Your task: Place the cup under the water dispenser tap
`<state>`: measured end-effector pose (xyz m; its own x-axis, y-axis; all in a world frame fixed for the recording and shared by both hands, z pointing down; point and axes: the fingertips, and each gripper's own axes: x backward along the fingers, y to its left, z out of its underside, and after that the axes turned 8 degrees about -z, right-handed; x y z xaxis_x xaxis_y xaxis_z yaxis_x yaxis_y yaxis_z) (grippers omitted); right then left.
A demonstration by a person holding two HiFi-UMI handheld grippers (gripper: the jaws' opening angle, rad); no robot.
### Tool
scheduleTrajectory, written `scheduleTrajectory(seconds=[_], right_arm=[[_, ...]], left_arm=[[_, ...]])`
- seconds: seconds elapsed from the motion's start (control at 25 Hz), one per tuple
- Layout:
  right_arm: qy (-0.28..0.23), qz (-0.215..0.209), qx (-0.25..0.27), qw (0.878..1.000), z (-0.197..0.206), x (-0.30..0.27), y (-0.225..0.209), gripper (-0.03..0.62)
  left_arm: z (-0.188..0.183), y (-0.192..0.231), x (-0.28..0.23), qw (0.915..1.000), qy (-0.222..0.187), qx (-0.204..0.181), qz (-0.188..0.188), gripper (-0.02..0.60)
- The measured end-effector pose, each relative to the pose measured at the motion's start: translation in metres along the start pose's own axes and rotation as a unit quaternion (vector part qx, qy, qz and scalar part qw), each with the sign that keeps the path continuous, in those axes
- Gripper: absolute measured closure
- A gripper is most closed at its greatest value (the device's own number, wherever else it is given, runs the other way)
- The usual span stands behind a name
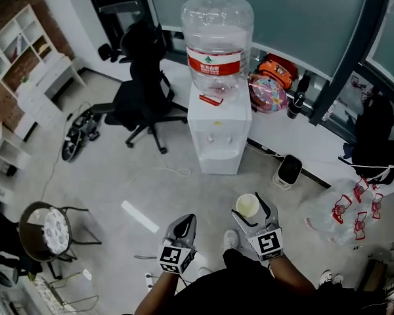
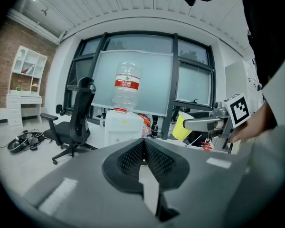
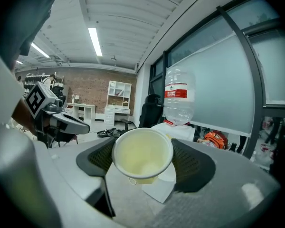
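Note:
A pale yellow paper cup (image 1: 247, 206) (image 3: 142, 155) sits upright between the jaws of my right gripper (image 1: 251, 210) (image 3: 143, 158), which is shut on it; the cup (image 2: 181, 126) also shows at the right of the left gripper view. The white water dispenser (image 1: 218, 131) (image 2: 123, 126) (image 3: 179, 130) with its large clear bottle (image 1: 216, 42) stands ahead on the floor, well apart from the cup. Its taps sit in the front recess (image 1: 219, 140). My left gripper (image 1: 182, 228) (image 2: 143, 152) is shut with nothing in it, level with the right one.
A black office chair (image 1: 143, 87) stands left of the dispenser. Bags (image 1: 269, 84) and a dark bottle (image 1: 295, 100) lie on the white ledge (image 1: 315, 136) behind it. A small heater (image 1: 289, 170) and a plastic bag (image 1: 345, 212) are on the right; a round stool (image 1: 46, 231) is on the left.

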<state>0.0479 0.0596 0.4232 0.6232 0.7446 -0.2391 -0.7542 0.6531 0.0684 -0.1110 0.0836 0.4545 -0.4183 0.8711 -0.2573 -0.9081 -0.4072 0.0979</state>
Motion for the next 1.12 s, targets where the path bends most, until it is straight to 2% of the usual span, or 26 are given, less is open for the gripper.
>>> scheduleTrajectory(seconds=[0.16,0.52,0.76,0.92,1.12], right_arm=[[0.012,-0.009,0.012,1.000,0.005,-0.012,-0.023,0.227],[0.033,-0.033,-0.002,0.999,0.030,-0.038,-0.073,0.227],[0.046,-0.051,0.005,0.998,0.040,-0.065,-0.087,0.227],[0.055,-0.048,-0.019,0.997,0.052,-0.086,-0.094,0.227],[0.070,-0.039,-0.019,0.997,0.058,-0.114,-0.099,0.227]], left_arm=[[-0.003,-0.003,-0.028,1.0000,0.008,0.000,-0.001,0.572],[-0.008,-0.012,-0.078,0.9996,0.025,-0.006,-0.009,0.572],[-0.005,-0.007,-0.102,0.9992,0.036,-0.005,-0.014,0.572],[-0.004,0.004,-0.114,0.9989,0.045,0.003,-0.014,0.572],[0.001,0.025,-0.131,0.9985,0.054,0.001,0.002,0.572]])
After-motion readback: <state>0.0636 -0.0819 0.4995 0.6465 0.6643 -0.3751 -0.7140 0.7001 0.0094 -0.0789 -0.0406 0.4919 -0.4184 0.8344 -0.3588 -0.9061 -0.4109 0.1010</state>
